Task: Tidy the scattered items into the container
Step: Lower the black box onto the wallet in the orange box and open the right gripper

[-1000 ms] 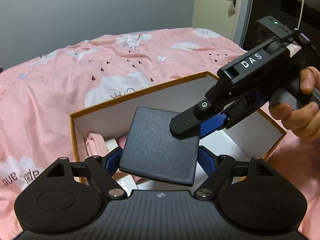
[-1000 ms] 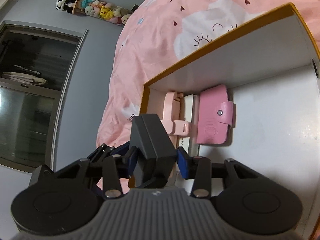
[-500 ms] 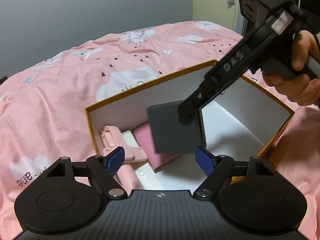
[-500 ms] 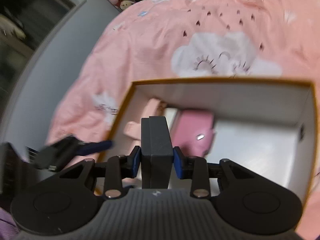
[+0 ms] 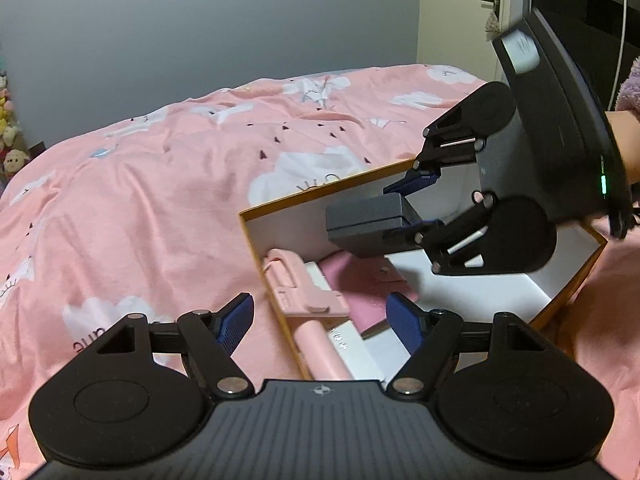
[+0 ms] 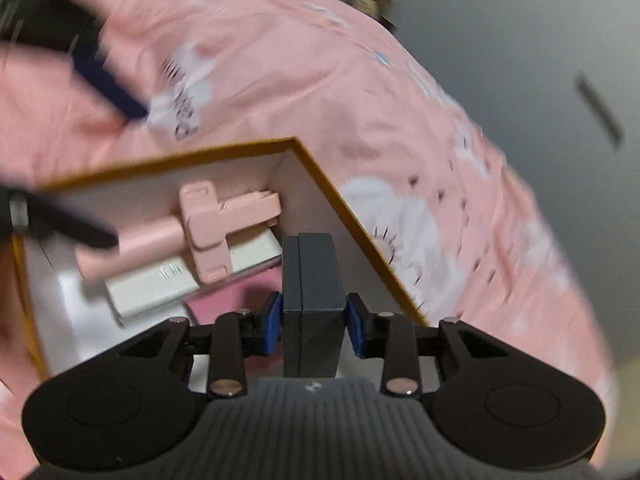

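Note:
An orange-rimmed white container [image 5: 320, 192] sits open on the bed. Inside lie a pink folding stick [image 5: 296, 284], a white slim box [image 5: 352, 348] and a pink wallet [image 5: 372, 284]. My right gripper [image 5: 404, 208] is shut on a dark grey box [image 5: 364, 216] and holds it over the container's far left part. In the right wrist view the blue pads clamp that dark grey box [image 6: 312, 280] on both sides, above the container's corner [image 6: 296, 144]. My left gripper [image 5: 320, 320] hangs over the near left corner, its jaws wide and closing, holding nothing.
A pink patterned duvet [image 5: 160, 184] surrounds the container. Plush toys [image 5: 8, 136] line the left wall and a door [image 5: 460, 12] stands at the back right. A person's hand [image 5: 624, 140] holds the right gripper. A blurred left finger [image 6: 108, 84] shows top left.
The left gripper let go of the dark grey box and drew back to the left. The right gripper took the box, rolled it a quarter turn and carried it over the container.

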The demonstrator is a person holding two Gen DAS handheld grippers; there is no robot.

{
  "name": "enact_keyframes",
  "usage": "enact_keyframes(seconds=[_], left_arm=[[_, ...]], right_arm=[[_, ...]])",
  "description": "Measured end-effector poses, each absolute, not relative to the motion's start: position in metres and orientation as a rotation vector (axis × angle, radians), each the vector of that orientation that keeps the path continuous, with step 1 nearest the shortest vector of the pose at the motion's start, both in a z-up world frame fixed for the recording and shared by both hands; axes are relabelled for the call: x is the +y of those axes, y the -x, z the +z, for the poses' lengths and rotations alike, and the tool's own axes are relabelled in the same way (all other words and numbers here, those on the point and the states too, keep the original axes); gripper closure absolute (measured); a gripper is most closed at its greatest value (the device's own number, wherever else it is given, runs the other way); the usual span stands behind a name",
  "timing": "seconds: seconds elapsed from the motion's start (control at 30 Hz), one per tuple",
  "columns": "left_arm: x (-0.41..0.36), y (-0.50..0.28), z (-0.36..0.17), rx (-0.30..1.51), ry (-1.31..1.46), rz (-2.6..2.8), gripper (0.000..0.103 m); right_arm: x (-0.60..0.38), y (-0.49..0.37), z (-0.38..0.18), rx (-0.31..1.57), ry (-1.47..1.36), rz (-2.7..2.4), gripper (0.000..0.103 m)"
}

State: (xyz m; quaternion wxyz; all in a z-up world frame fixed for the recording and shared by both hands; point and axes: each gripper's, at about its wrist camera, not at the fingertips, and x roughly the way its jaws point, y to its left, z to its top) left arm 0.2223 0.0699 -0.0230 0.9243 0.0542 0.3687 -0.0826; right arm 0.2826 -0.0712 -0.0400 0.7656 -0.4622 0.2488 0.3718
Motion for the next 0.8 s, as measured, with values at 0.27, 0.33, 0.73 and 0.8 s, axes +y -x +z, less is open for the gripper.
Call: enact_keyframes(seconds=[0.27,0.33,0.73,0.8], left_arm=[[0.076,-0.221,-0.025,0.773,-0.087,-0.145,0.021],[0.077,-0.222,-0.025,0.779,-0.075,-0.132,0.021],[0.082,-0.216,-0.023,0.823,-0.019,-0.131,0.021],[0.081,-0.215,-0.024,0.825,-0.014,-0.137,0.021]], right_arm=[[-0.061,-0.263,-0.072,0.381,1.363,0.860,0.066],[-0.062,-0.259,-0.077,0.335,1.411,0.882,0.066],[-0.074,-0.235,-0.099,0.175,1.658,0.939,0.067],[-0.075,-0.236,-0.099,0.200,1.635,0.922,0.066]])
